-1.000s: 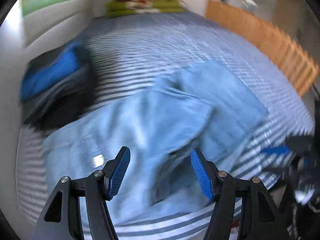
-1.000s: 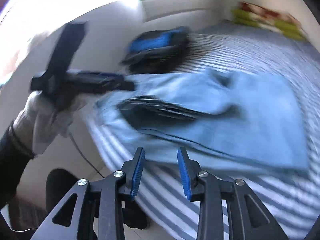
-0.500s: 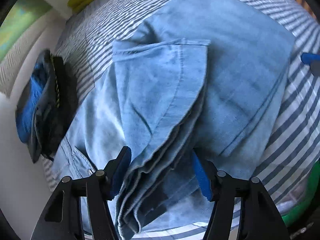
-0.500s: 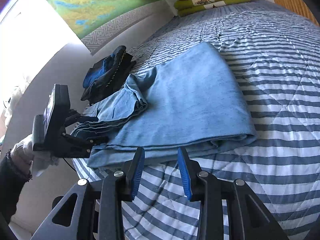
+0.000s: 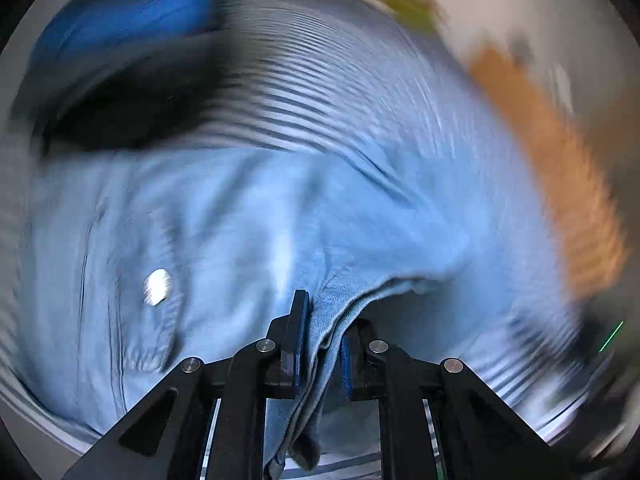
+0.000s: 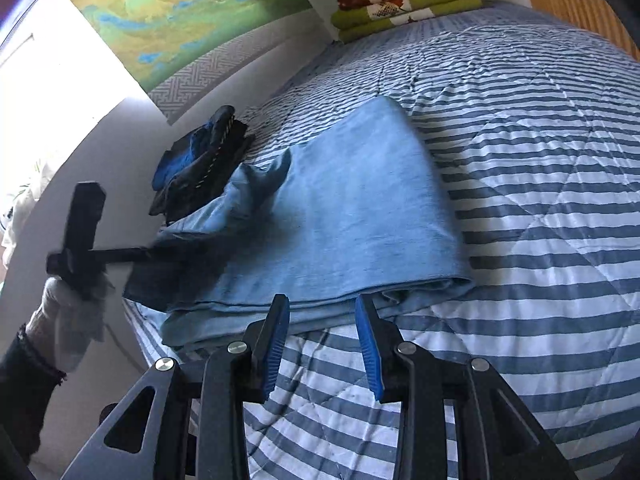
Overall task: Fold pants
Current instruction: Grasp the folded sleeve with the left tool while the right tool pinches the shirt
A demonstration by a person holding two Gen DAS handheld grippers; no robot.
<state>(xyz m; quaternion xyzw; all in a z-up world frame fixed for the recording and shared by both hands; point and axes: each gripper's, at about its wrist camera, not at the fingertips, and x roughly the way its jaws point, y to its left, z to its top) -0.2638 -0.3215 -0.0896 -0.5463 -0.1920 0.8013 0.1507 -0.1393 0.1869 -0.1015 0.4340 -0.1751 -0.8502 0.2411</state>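
Observation:
Light blue denim pants [image 6: 352, 216] lie partly folded on the striped bed [image 6: 540, 184], a folded edge facing the near side. In the blurred left wrist view my left gripper [image 5: 322, 344] is shut on a bunched hem of the pants [image 5: 280, 216], with cloth hanging down between its blue pads. The right wrist view shows the left gripper [image 6: 160, 254] at the pants' left end, held by a gloved hand [image 6: 68, 320]. My right gripper [image 6: 324, 344] stands open just in front of the folded near edge, nothing between its fingers.
A dark blue and black pile of clothes [image 6: 204, 160] lies beyond the pants near the wall. Folded green and red blankets [image 6: 404, 0] sit at the bed's far end. A wooden slatted panel [image 6: 576, 0] borders the far right side. A map poster [image 6: 180, 12] hangs on the wall.
My left gripper has shut on the pants' layered hem it had straddled and is swinging, blurring its view. The right gripper has stayed open and moved closer to the folded near edge.

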